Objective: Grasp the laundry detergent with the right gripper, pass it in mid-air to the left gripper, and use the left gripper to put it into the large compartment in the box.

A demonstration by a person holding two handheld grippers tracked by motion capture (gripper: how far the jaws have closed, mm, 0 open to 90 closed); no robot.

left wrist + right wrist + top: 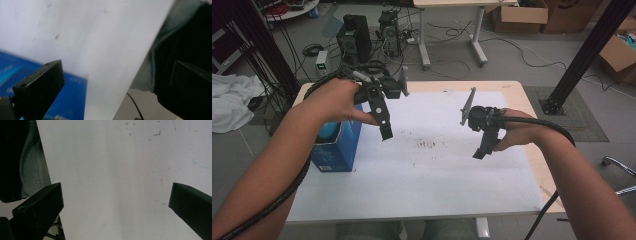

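A blue box point(334, 146) stands at the left edge of the white table point(432, 185). My left gripper point(385, 131) hangs above the table just right of the box, jaws pointing down and toward me. In the left gripper view its jaws stand wide apart with nothing between them point(117, 80), and the blue box point(70, 100) lies below the left one. My right gripper point(480, 151) hovers over the right half of the table. Its jaws are also wide apart point(115, 202) over bare white surface.
Small brown stains point(428, 145) mark the middle of the table. Behind the table are computer towers point(356, 36), cables and a desk leg point(424, 37). A black post point(584, 55) stands at the right, white cloth point(232, 100) at the left, cardboard boxes point(519, 15) at the back.
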